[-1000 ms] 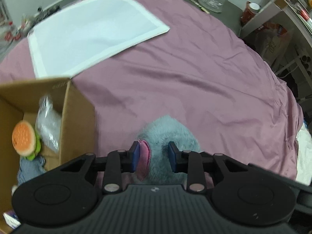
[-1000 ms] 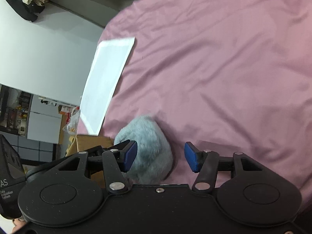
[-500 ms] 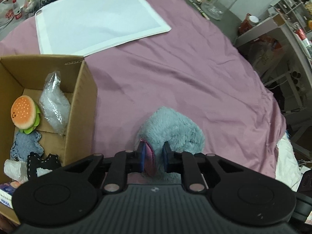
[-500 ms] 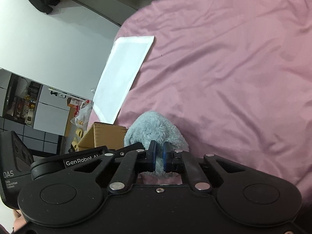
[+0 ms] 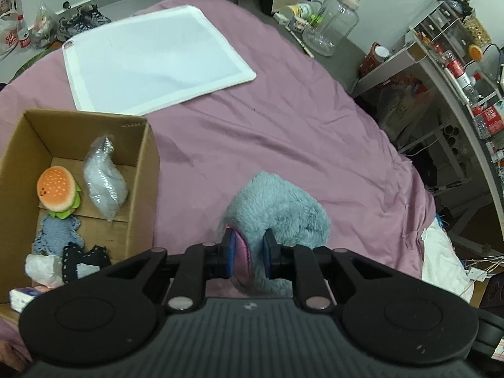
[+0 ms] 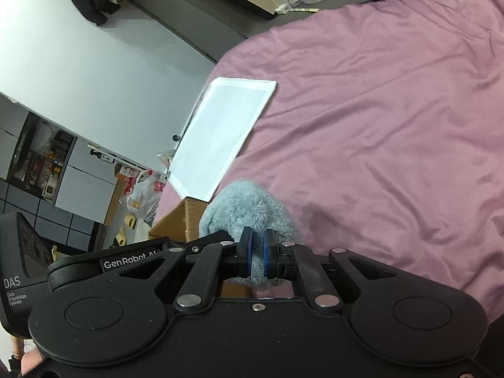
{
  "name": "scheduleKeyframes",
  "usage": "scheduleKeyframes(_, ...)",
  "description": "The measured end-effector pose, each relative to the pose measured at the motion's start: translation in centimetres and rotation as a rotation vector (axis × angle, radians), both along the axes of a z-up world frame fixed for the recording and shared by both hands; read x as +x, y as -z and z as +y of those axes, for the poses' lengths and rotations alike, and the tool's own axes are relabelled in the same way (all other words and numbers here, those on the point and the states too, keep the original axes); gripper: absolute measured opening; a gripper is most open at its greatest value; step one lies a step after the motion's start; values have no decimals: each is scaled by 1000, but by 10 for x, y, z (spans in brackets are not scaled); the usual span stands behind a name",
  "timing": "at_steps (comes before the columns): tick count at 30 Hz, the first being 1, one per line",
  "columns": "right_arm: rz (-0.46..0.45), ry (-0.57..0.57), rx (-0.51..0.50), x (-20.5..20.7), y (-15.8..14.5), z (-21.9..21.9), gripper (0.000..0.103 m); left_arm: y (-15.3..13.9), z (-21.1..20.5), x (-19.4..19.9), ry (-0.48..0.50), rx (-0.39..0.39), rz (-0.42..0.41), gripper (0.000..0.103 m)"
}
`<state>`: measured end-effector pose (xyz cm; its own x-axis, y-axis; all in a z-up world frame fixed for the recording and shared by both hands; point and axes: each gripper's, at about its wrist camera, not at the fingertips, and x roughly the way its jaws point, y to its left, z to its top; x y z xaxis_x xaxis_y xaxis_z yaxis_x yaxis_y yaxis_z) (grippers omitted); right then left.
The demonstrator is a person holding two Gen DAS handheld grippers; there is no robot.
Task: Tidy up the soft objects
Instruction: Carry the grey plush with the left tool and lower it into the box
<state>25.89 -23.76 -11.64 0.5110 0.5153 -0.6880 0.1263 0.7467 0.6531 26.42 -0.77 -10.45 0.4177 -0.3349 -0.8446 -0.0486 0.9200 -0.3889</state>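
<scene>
At 9 o'clock in the left wrist view, a cardboard box [image 5: 143, 170] sits on the pink bedsheet [image 5: 283, 119], holding a burger toy [image 5: 56, 187], a clear plastic bag [image 5: 104, 181], a blue knitted piece [image 5: 58, 231] and a black-and-white piece [image 5: 82, 260]. At 11 o'clock lies a flat white pad [image 5: 151, 58]. At 6 o'clock, just right of the box, the left gripper [image 5: 249, 256] pinches the pink-lined edge of the fluffy blue plush toy [image 5: 283, 214]. In the right wrist view, the right gripper [image 6: 255, 253] is clamped on the same toy's fur, its 2 pads nearly together.
</scene>
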Motion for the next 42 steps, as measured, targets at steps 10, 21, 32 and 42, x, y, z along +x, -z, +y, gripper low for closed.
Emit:
scheduleKeyframes(10,-44,-25,-20,-10,-21,26,7,-17,27,-18,-27,-22,-47,16)
scheduleKeyframes(21,-63,-50,-47,-13,-32,57,7,-22,58,-29,-58,-50,-72,16)
scheduleKeyframes(32,-65,-85,-66,-10,-31,92,7,-18,96,-34,-82,-72,-72,16)
scheduleKeyframes(42,-54,-133,-66,-2,-25,127,7,-9,134,-35,-137,-88,-61,16)
